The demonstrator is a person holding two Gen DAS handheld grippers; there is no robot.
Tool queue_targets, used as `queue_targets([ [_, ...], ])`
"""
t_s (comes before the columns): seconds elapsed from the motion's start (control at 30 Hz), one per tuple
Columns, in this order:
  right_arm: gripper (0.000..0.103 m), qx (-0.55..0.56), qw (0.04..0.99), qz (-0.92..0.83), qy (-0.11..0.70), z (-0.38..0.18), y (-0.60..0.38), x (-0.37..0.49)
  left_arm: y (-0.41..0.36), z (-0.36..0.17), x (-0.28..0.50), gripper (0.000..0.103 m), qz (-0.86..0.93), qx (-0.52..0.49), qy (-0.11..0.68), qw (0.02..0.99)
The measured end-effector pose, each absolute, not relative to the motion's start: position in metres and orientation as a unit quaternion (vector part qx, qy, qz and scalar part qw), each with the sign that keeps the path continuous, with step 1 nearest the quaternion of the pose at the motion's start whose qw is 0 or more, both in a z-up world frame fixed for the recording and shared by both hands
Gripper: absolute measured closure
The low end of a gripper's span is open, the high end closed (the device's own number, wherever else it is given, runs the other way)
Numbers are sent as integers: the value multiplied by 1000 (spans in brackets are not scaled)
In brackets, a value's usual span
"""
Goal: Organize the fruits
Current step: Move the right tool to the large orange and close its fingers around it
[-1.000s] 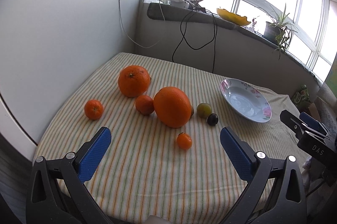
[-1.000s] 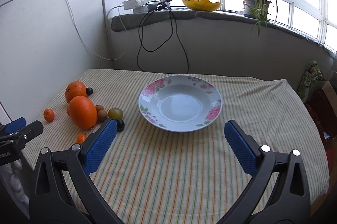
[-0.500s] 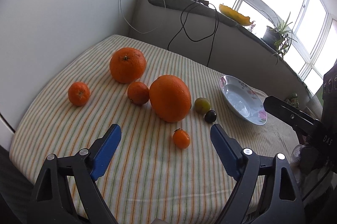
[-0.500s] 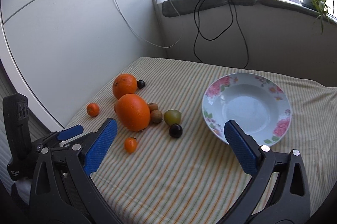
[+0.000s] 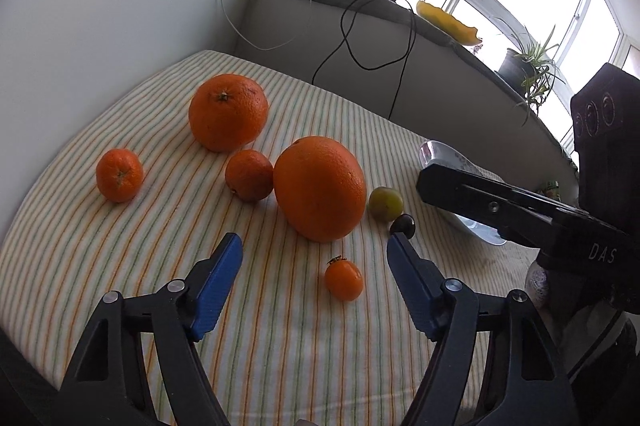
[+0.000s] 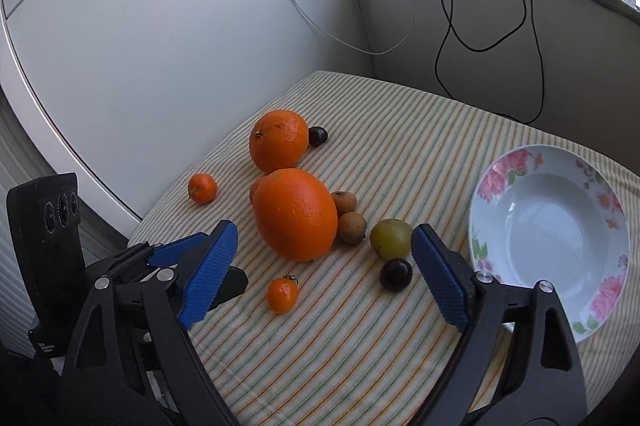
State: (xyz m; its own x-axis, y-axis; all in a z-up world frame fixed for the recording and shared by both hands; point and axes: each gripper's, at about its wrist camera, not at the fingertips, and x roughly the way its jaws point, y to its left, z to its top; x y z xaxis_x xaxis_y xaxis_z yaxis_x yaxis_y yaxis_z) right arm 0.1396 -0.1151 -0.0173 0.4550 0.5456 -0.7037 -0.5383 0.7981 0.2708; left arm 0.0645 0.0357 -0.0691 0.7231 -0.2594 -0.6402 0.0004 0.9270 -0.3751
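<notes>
- Left hand-held gripper [image 5: 314,246]: jaws spread and closing, nothing gripped; a tiny orange fruit [image 5: 343,280] lies on the striped surface [image 5: 120,266] between its blue pads [image 5: 218,286], nearer the right one, touching neither.
- Right hand-held gripper [image 6: 324,250]: jaws spread wide and closing, nothing pinched; the same tiny fruit [image 6: 282,294] lies in the gap between its fingers, near the left pad.
- Dark plum [image 6: 395,274]: just beside the right gripper's right pad [image 6: 440,278]; in the left wrist view it sits at the tip of the left gripper's right pad.
- Green plum [image 6: 390,239]: just behind the dark plum, near the big orange [image 6: 295,214].
- Big orange: straight ahead of both grippers, past the tiny fruit; two brown fruits [image 6: 351,227] touch its right side in the right wrist view.
- Small mandarin [image 5: 248,175]: against the big orange's far left side.
- Second mandarin [image 5: 119,175]: alone, well to the left.
- Round orange [image 5: 228,112]: farther back; another dark fruit [image 6: 318,136] beside it.
- Flowered plate [image 6: 548,238]: empty, right of the fruits, beside the right gripper's right finger.
</notes>
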Motion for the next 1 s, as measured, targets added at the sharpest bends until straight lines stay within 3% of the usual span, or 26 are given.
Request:
queue_targets([
  [0.17,16,-4,835,344,430,-24,-99,154,34,-73,74,34,-78,-182,367,909],
  [0.3,26,-4,815,358,455,-37,-86,170,35,-78,80,37,-82,-192,371,905],
  [0.8,27,-4,791,374,484,-57,-71,190,36,-83,94,38,-80,-193,376,903],
  [1.0,33,0,778,387,495,-62,-64,194,34,-86,98,38,-87,-195,380,900],
])
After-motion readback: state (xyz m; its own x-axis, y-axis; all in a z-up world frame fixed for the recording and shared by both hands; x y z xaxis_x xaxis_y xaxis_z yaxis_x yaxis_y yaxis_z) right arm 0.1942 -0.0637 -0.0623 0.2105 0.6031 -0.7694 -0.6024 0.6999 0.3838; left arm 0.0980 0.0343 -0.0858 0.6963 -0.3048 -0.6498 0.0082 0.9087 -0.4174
